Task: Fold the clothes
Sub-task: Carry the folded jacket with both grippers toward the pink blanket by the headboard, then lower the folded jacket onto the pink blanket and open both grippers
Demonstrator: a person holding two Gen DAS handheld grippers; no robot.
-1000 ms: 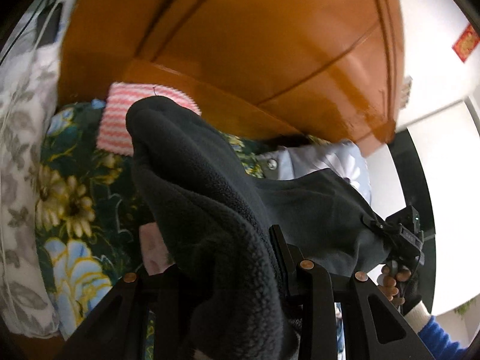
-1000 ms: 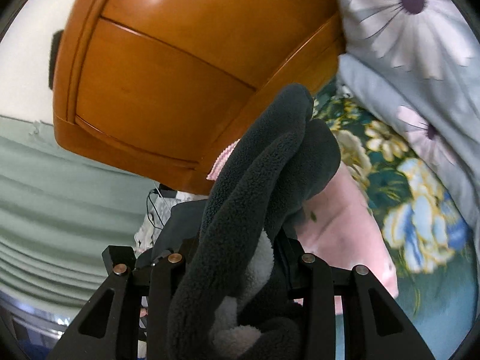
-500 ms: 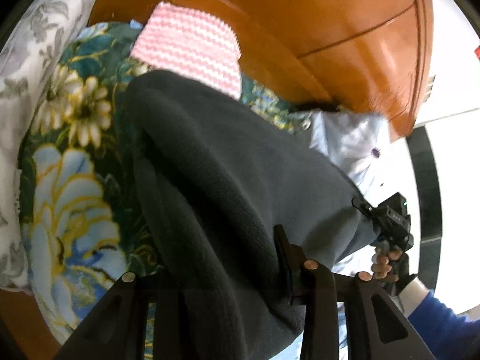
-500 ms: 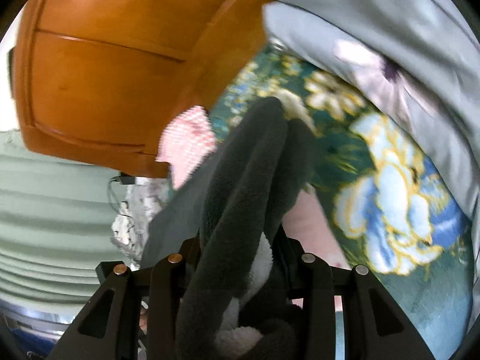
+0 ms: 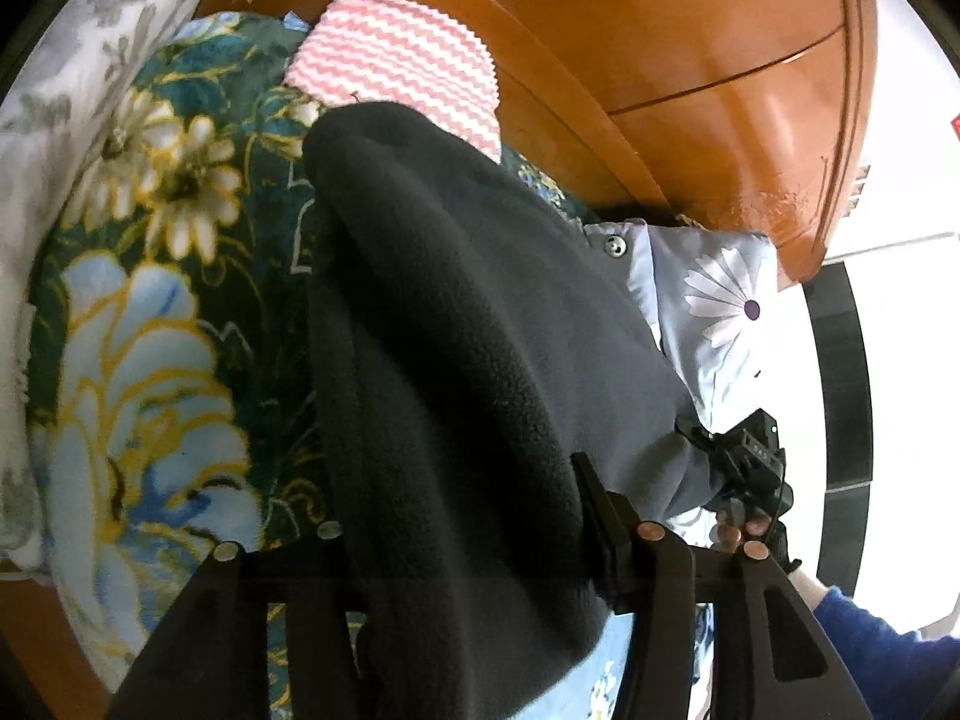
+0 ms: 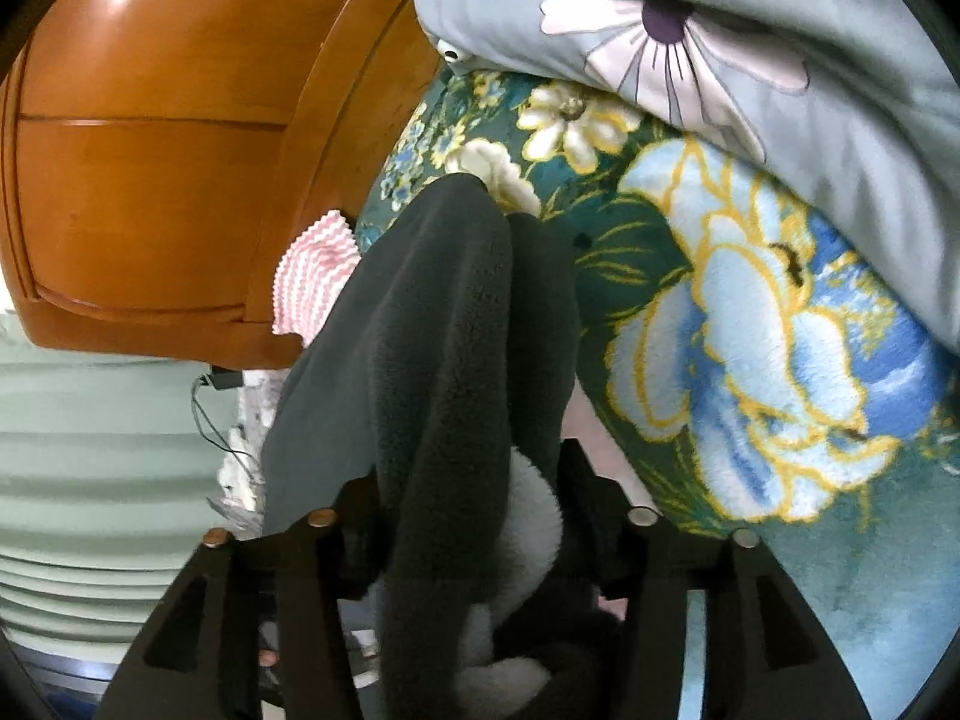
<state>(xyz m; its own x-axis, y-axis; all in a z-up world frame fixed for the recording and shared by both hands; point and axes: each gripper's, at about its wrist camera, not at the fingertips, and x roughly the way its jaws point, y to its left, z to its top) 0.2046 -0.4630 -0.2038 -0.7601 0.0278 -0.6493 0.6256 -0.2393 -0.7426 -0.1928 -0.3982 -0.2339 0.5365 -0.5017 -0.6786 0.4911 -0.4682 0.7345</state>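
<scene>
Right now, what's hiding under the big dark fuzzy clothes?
Under the dark fleece garment lies the flowery green blanket, and a pink zigzag cloth pokes out past its far edge. Whatever sits directly beneath the middle is covered.

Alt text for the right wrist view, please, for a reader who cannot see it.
The right gripper is shut on a bunched dark grey fleece garment with pale lining, held over a teal floral plush blanket. Behind it are an orange wooden headboard, a pink-and-white zigzag cloth and a grey daisy-print quilt.
</scene>
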